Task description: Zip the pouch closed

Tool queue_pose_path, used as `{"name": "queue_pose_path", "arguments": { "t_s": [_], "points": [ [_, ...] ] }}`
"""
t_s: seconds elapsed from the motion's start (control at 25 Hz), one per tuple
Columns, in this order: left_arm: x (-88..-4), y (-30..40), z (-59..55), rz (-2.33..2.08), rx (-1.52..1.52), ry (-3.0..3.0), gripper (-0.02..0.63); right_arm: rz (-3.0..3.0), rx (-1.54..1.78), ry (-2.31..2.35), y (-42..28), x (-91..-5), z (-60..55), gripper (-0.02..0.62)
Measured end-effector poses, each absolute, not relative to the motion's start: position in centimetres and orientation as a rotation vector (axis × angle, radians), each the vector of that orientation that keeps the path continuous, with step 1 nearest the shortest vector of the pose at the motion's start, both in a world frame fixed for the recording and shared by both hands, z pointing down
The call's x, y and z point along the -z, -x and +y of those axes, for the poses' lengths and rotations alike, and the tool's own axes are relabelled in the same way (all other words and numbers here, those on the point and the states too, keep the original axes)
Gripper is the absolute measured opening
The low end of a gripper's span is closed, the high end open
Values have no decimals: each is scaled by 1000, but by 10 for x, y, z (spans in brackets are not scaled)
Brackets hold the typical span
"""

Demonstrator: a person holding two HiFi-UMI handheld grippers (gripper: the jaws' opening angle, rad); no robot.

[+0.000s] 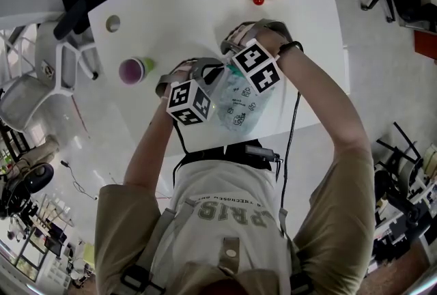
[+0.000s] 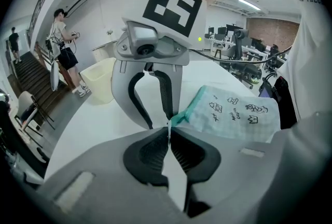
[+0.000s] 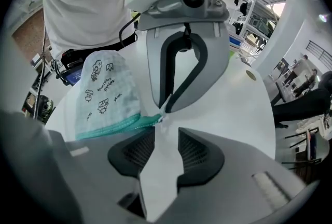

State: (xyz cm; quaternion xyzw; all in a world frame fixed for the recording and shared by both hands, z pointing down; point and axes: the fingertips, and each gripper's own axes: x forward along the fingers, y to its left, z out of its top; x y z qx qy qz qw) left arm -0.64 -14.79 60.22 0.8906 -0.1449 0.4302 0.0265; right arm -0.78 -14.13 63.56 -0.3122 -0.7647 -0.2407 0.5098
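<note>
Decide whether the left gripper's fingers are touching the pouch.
Touching. In the left gripper view, the left gripper has its fingers shut on the teal zip corner of the pouch, pinched at their tips.

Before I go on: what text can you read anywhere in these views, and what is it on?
"FOR THECHOSEN ONES": on the shirt, clear in the right gripper view.
"PRIS": larger letters on the shirt, upside down in the head view; possibly cut off.
On the pouch: doodles with tiny lettering, too small to read.
On the marker cubes: square patterns only, no words.
</note>
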Motion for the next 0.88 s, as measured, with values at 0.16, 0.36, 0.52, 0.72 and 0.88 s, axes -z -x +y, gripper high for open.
{"name": "queue_pose_path", "arguments": {
  "t_s": [0.16, 0.36, 0.52, 0.72, 0.88],
  "points": [
    [-603, 9, -149, -456, -1320, -2748, 25, -1859, 570, 750, 9, -637, -141, 92],
    [-606, 8, -151, -455, -1318, -2746, 25, -1865, 567, 749, 7, -638, -142, 51],
    [-606, 9, -151, -456, -1314, -2746, 25, -1875, 558, 744, 6, -637, -141, 14],
    [-605, 9, -151, -450, -1316, -2748, 25, -1880, 503, 740, 4, -636, -137, 5],
    [-605, 8, -152, -457, -1314, -2744, 25, -1881, 450, 719, 3, -634, -139, 3]
  ]
}}
